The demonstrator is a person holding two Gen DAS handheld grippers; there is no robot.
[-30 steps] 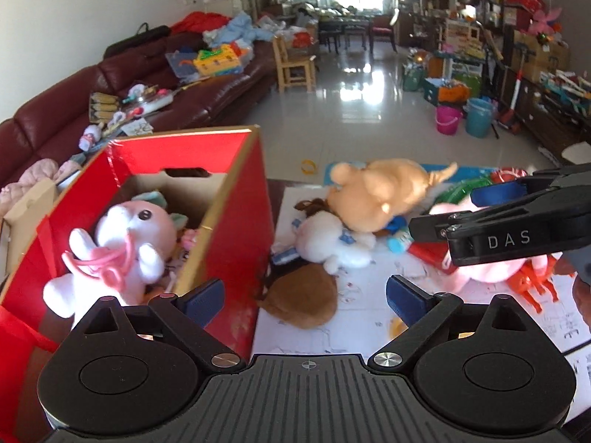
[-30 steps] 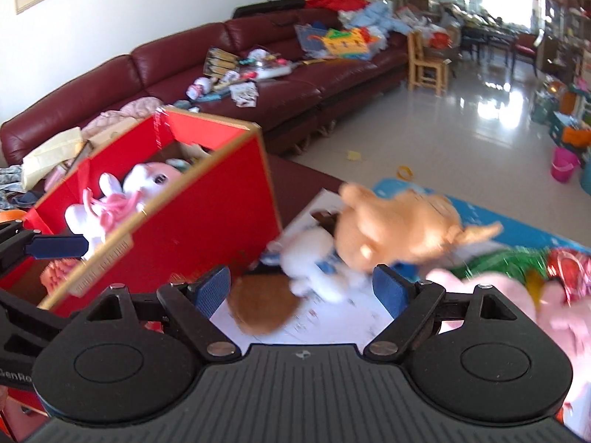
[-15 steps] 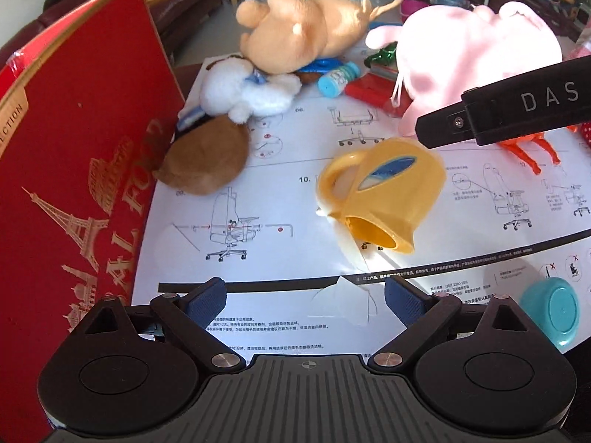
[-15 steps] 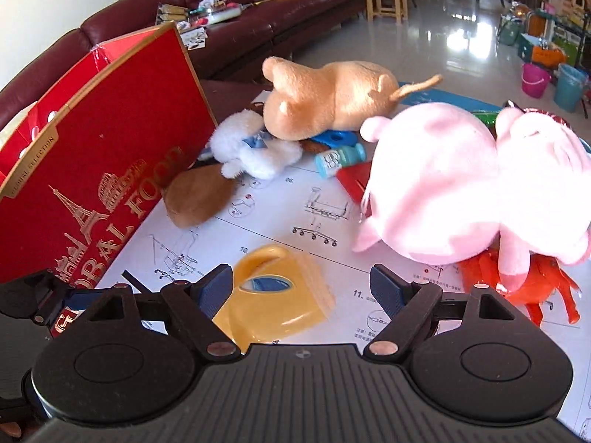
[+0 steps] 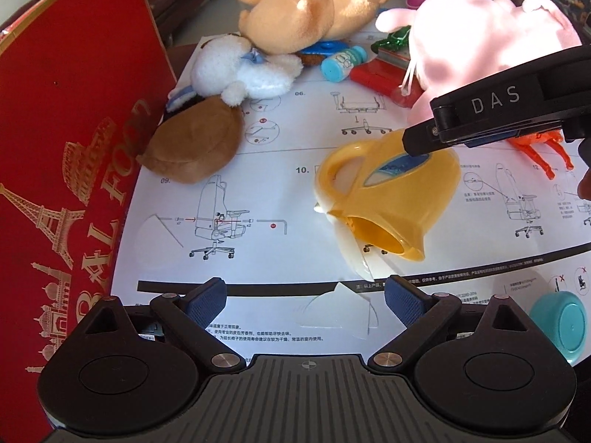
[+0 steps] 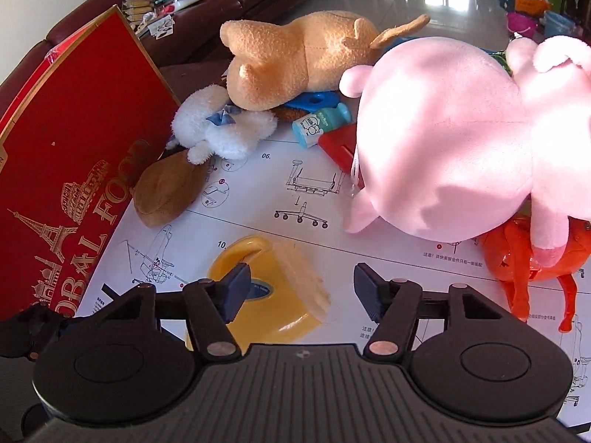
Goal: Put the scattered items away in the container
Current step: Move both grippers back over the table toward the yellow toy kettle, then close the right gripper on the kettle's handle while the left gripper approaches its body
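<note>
1. My right tongs (image 6: 299, 289) straddle the yellow toy jug (image 6: 269, 295); the jaws are closing, with the jug between them. The left pad (image 6: 236, 289) lies over the jug's blue label, while the right pad stands clear of it, so nothing is gripped.
2. My left tongs (image 5: 304, 301) hang wide open above the printed instruction sheet (image 5: 280, 140), holding nothing, with the jug just ahead of them.
3. The jug lies on its side on the sheet, handle toward the red box (image 5: 70, 140) and mouth toward my left tongs.
4. The red box, the container, stands at the left edge of the sheet, its gold-printed wall facing the toys.
5. Beside that wall lies a brown plush piece (image 5: 195, 146), touching a white plush toy (image 5: 236, 72).
6. Behind these lies a tan plush animal (image 5: 306, 11), with a small blue bottle (image 5: 341, 63) just beside it.
7. To the right sits a large pink plush (image 6: 454, 140), resting over an orange toy (image 6: 524, 258).
8. A teal round lid (image 5: 557, 326) lies at the near right of the tabletop.
</note>
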